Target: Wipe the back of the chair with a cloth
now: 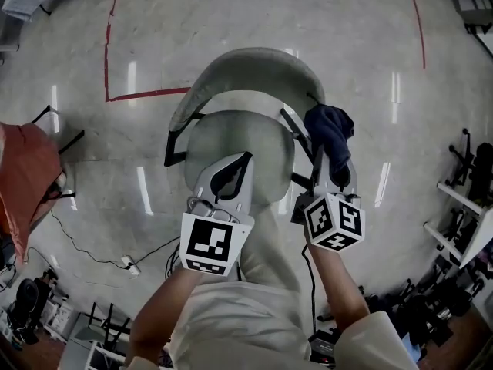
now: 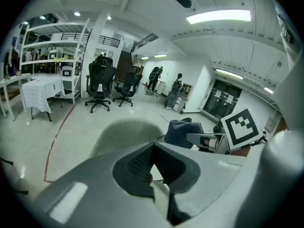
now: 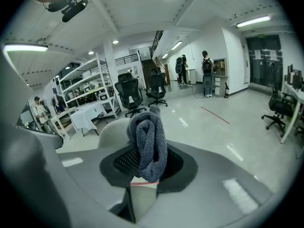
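The right gripper (image 1: 333, 164) clamps a dark blue knitted cloth (image 1: 330, 129) just beside the right edge of the grey chair back (image 1: 254, 72). The left gripper (image 1: 245, 159), jaws pressed together on nothing, hovers over the seat (image 1: 266, 141).

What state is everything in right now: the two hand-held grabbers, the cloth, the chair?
left gripper: jaws together, holding nothing.
right gripper: jaws clamped on the cloth.
cloth: bunched up, held off the floor by the chair's edge.
chair: standing upright, seat unoccupied.
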Motion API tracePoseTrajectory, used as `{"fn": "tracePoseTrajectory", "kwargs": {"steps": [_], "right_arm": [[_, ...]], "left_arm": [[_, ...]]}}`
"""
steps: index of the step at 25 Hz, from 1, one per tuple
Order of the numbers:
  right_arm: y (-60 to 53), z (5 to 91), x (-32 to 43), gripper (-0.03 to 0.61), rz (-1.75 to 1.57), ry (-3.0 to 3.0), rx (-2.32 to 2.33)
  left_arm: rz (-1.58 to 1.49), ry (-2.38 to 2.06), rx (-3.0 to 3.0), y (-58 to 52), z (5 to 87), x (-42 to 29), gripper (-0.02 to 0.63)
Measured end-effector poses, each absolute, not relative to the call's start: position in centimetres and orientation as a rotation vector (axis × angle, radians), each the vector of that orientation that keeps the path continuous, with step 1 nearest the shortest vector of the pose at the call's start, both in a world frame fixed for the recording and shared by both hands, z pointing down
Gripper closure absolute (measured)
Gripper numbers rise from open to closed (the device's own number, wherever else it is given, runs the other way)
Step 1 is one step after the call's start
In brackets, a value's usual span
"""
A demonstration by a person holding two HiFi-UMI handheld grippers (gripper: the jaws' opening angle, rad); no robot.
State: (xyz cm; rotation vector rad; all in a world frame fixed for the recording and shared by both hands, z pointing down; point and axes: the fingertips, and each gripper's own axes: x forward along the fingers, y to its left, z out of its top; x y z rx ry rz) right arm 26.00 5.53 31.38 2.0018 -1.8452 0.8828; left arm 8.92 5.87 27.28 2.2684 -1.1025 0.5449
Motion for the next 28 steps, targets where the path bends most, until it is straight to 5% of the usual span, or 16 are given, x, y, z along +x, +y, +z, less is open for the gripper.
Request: {"fn": "tracePoseTrajectory", "kwargs": {"steps": [28], "right_arm": [[4.0,36.4,29.1,0.486,0.880,-1.342,2.375]], "left_arm": [[0.522,-1.009,2.290,1.0,32.1,8.7,0.614]]}}
